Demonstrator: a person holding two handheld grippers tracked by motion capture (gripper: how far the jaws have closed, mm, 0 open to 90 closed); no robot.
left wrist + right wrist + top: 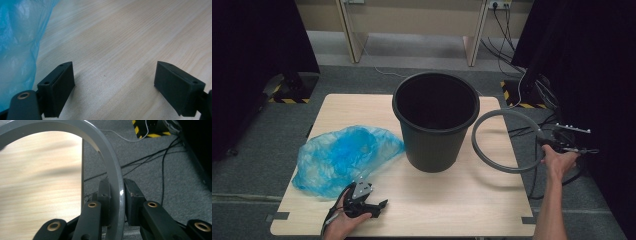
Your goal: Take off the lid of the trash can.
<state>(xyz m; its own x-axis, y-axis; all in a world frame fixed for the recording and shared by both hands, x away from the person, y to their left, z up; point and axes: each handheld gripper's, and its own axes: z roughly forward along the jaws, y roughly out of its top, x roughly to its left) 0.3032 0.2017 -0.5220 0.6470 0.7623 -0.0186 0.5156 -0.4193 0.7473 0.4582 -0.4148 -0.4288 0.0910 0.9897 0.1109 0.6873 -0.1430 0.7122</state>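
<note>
A black bin (435, 120) stands upright in the middle of the wooden table (462, 200). To its right a grey ring (507, 141) hangs above the table's right edge, and my right gripper (546, 144) is shut on its rim. In the right gripper view the ring (110, 170) runs between the two pads (132, 195). A crumpled blue plastic bag (343, 157) lies left of the bin. My left gripper (379, 206) rests near the table's front left, open, with bare wood between its jaws (115, 85). The blue bag (17, 45) lies at its left side.
Past the table's right edge are grey carpet and black cables (160, 162). Stand bases with yellow-black tape (519, 97) sit on the floor at the back left and right. Dark curtains flank both sides.
</note>
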